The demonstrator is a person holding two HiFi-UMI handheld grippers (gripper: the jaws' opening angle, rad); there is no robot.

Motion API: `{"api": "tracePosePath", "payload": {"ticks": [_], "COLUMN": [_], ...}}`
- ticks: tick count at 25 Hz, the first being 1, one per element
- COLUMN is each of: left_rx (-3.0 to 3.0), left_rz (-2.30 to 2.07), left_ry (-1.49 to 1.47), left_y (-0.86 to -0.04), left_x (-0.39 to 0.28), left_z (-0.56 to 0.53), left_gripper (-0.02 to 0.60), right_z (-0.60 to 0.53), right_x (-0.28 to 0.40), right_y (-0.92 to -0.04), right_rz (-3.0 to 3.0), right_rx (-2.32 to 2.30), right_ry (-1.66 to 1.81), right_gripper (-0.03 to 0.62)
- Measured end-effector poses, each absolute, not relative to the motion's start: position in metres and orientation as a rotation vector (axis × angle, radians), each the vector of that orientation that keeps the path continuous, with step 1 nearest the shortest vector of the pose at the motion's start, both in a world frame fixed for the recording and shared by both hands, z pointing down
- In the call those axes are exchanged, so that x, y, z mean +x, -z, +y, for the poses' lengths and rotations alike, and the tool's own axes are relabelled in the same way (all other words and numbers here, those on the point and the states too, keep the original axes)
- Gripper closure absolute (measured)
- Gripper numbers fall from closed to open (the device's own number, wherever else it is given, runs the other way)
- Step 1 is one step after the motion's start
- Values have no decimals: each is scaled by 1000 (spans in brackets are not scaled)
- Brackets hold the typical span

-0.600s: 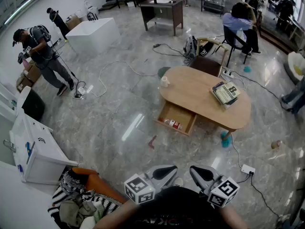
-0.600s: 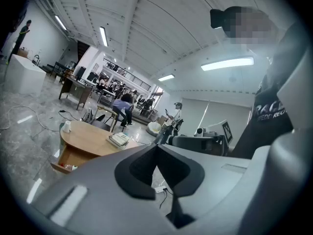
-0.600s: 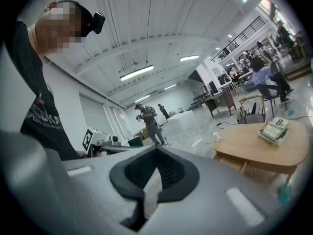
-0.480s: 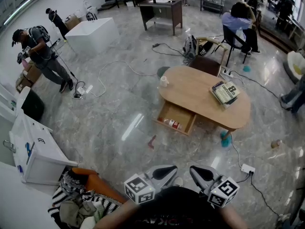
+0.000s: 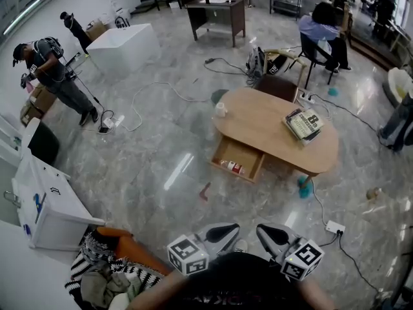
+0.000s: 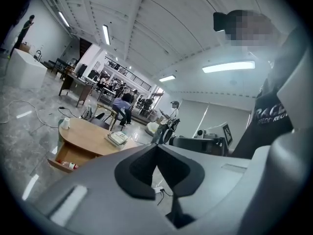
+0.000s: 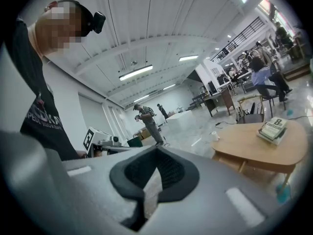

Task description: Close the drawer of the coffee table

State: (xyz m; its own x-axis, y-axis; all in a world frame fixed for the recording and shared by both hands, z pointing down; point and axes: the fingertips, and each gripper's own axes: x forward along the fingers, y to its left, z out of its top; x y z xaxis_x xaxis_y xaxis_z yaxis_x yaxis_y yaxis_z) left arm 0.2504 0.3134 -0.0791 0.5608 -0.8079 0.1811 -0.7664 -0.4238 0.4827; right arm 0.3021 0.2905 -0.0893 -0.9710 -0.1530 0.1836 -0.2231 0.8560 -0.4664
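**A:** Head view first. Where is the drawer?

**B:** The drawer (image 5: 239,159) stands pulled out on the near-left side of the coffee table (image 5: 271,124), well apart from both grippers. A small bottle (image 5: 233,167) lies inside it. On the surface there are books (image 5: 304,124) at the right and a cup (image 5: 221,110) at the far left.

**A:** And the grippers?

**B:** The left gripper (image 5: 229,231) and right gripper (image 5: 264,231) sit side by side at the near edge.

**A:** Left gripper view?

**B:** The fingers (image 6: 142,168) are pressed together with nothing between them. The open drawer (image 6: 66,161) shows far off at the left.

**A:** Right gripper view?

**B:** The fingers (image 7: 171,173) are closed and empty. The coffee table (image 7: 259,148) lies far to the right.
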Motion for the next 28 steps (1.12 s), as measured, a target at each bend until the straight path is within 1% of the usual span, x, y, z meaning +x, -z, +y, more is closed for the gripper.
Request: {"api": "tracePosePath", "payload": {"ticks": [12,20,28], "left_rx": [2293,2285,2293], "left_rz": [-1298,-1397,-1398], "left_ry": [95,48,24], "left_y": [87,92,79], "left_x": [238,205,149], "left_z": [321,309,278], "left_gripper": [581,581,581], "right_z": [287,274,238], "right_x": [299,283,255], "right_y": [101,114,109], "right_rz": [-2962,-3045,-3054], "right_rx": [311,285,444], "right_ry": [-768,-665,-609], "right_gripper": [595,595,594]}}
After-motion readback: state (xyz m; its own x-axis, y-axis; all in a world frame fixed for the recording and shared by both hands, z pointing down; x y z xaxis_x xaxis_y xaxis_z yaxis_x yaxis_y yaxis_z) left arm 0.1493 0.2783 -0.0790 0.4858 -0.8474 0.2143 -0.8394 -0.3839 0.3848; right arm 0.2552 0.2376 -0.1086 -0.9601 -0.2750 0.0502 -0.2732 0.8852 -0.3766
